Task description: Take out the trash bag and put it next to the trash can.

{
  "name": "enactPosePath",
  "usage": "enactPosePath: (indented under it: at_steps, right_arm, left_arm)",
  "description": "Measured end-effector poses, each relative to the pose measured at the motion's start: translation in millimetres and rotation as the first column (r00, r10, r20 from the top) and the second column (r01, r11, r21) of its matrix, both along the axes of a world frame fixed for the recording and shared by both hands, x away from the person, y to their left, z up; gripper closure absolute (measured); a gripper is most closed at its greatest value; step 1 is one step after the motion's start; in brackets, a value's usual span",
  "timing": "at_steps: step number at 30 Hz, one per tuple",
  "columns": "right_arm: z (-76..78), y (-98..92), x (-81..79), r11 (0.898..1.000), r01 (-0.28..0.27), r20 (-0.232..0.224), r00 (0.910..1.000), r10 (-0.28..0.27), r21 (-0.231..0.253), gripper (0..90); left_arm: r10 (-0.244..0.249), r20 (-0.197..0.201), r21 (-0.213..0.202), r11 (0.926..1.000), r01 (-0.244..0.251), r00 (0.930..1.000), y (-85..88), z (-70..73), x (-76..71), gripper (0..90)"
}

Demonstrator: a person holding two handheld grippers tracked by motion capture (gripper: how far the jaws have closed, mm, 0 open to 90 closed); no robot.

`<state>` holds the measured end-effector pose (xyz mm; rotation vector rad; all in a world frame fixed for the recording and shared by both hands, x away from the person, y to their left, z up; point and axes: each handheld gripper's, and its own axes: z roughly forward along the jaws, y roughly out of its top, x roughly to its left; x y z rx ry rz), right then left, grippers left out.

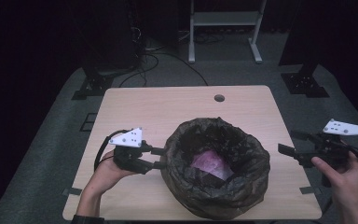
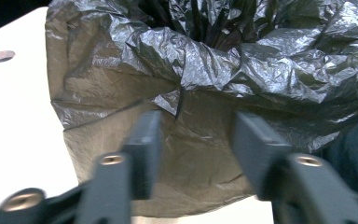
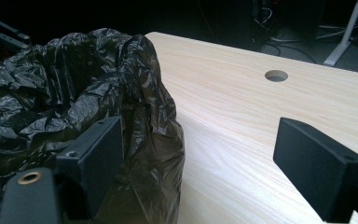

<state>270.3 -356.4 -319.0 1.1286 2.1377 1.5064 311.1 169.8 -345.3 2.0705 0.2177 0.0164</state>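
At the left, the left gripper (image 1: 157, 157) stands against the outer wall of the black bin bag (image 1: 214, 168), which sits near the middle of the table (image 1: 177, 100), toward its near edge. Its jaws are partly drawn in with the film between them, yet the left gripper view leaves a gap at each pad, so it grips nothing yet. The likely trouble is thin plastic: a shallow bite could slip off, or the pads could catch one crease and tear it. Inside the bag lies a pink sheet (image 1: 209, 164) — tugging the wall sideways might tip the bag and spill it. At the right, the right gripper (image 1: 291, 142) hangs spread wide, apart from the bag — nothing steadies that side.
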Motion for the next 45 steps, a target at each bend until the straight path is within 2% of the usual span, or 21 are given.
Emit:
enactPosePath:
  at_steps: [1,2,6,8,10,13,15,18,21,26,28,33,42,45]
  right_arm:
    - [0.0,0.0,0.0,1.0,0.0,0.0,1.0,0.0,0.0,14.8]
    - [0.0,-0.5,0.0,1.0,0.001,0.001,1.0,-0.001,0.001,14.8]
    - [0.0,-1.1,-0.4,1.0,0.001,0.0,1.0,-0.001,0.001,14.8]
    - [0.0,-1.1,-0.6,1.0,0.001,0.001,1.0,-0.001,0.001,14.8]
    - [-0.1,-1.6,-0.7,1.0,0.002,0.0,1.0,-0.002,0.003,14.9]
    - [-0.3,-1.7,-0.5,1.0,0.004,-0.001,1.0,-0.004,0.004,14.8]
    - [-0.5,-1.0,-0.4,1.0,0.003,-0.003,1.0,-0.003,0.002,14.9]
    - [-0.6,-0.7,-0.2,1.0,0.003,-0.003,1.0,-0.003,0.0,14.8]
    - [-0.1,-0.8,-0.3,1.0,0.004,-0.005,1.0,-0.004,0.001,14.8]
    - [0.5,0.4,-0.6,1.0,-0.002,-0.002,1.0,0.002,0.002,14.8]
    - [0.5,0.5,-0.5,1.0,-0.003,-0.002,1.0,0.003,0.001,14.8]
    - [0.8,0.2,-0.5,1.0,-0.004,0.0,1.0,0.004,0.006,14.8]
    - [3.3,-2.4,-1.9,1.0,-0.005,0.01,0.9999,0.005,0.019,14.8]
    - [3.3,-2.4,-2.0,1.0,-0.007,0.01,0.9999,0.006,0.019,14.8]
  left_arm:
    - [-0.008,-0.002,0.004,1.0,0.008,1.0,-0.7,-0.3,0.4,61.0]
    - [-0.011,-0.001,0.005,0.9999,0.011,0.9999,-1.8,-0.7,0.6,65.0]
    - [-0.01,0.002,-0.006,0.9999,0.01,0.9999,-4.8,-1.3,1.9,89.7]
    - [-0.016,-0.017,-0.007,0.9998,0.016,0.9997,-4.5,-0.7,1.3,89.7]
    - [-0.016,-0.015,-0.009,0.9998,0.016,0.9998,-1.8,1.4,-0.7,89.7]
    - [-0.003,0.0,-0.028,0.9996,0.003,1.0,5.8,7.3,-2.8,89.8]
    - [0.008,0.008,-0.067,0.9977,-0.008,0.9999,13.5,14.0,-4.7,89.8]
    - [0.016,0.017,-0.08,0.9967,-0.015,0.9997,15.7,18.1,-6.4,89.8]
    - [0.006,0.028,-0.104,0.9945,-0.003,0.9996,15.4,25.1,-9.1,89.8]
    - [-0.003,0.077,-0.145,0.9894,0.014,0.9971,8.9,42.6,-13.7,89.8]
    - [-0.018,0.084,-0.163,0.9861,0.031,0.9963,3.6,48.7,-14.2,89.8]
    - [-0.057,0.099,-0.172,0.9824,0.073,0.9934,-15.4,59.2,-11.6,89.8]
    - [-0.125,0.107,-0.177,0.9739,0.142,0.9864,-67.2,69.5,-1.5,89.7]
    - [-0.155,0.106,-0.167,0.9711,0.171,0.9822,-86.2,70.8,1.3,89.7]
